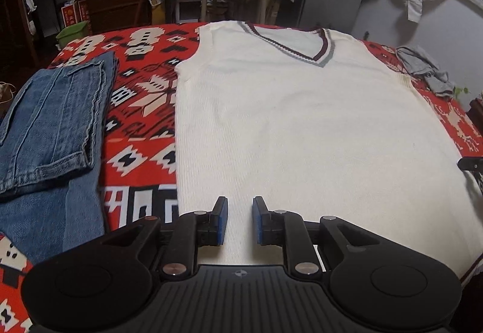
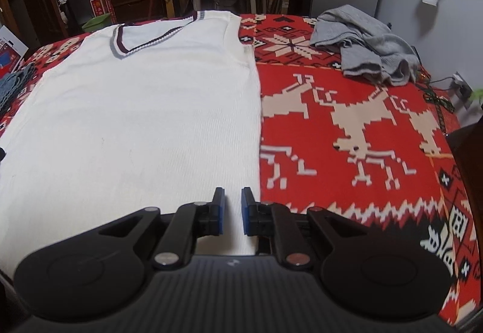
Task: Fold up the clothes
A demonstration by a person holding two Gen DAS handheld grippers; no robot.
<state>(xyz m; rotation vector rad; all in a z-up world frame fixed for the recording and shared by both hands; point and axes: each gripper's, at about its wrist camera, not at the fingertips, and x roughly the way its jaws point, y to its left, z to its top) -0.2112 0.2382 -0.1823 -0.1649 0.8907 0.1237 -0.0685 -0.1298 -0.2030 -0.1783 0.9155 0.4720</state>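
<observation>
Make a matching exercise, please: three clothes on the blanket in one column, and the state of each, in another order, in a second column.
Things:
1. white vest
2. jeans
3. grey garment

States:
A. crumpled in a heap near the far right corner
B. spread flat, neckline at the far edge
C. folded, at the left side

Pairs: 1-B, 2-C, 3-A

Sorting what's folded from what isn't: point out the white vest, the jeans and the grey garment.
white vest (image 1: 295, 121), left wrist view, middle of its front.
jeans (image 1: 51, 127), left wrist view, folded top layer.
grey garment (image 2: 365, 43), right wrist view, middle of the crumpled heap.
</observation>
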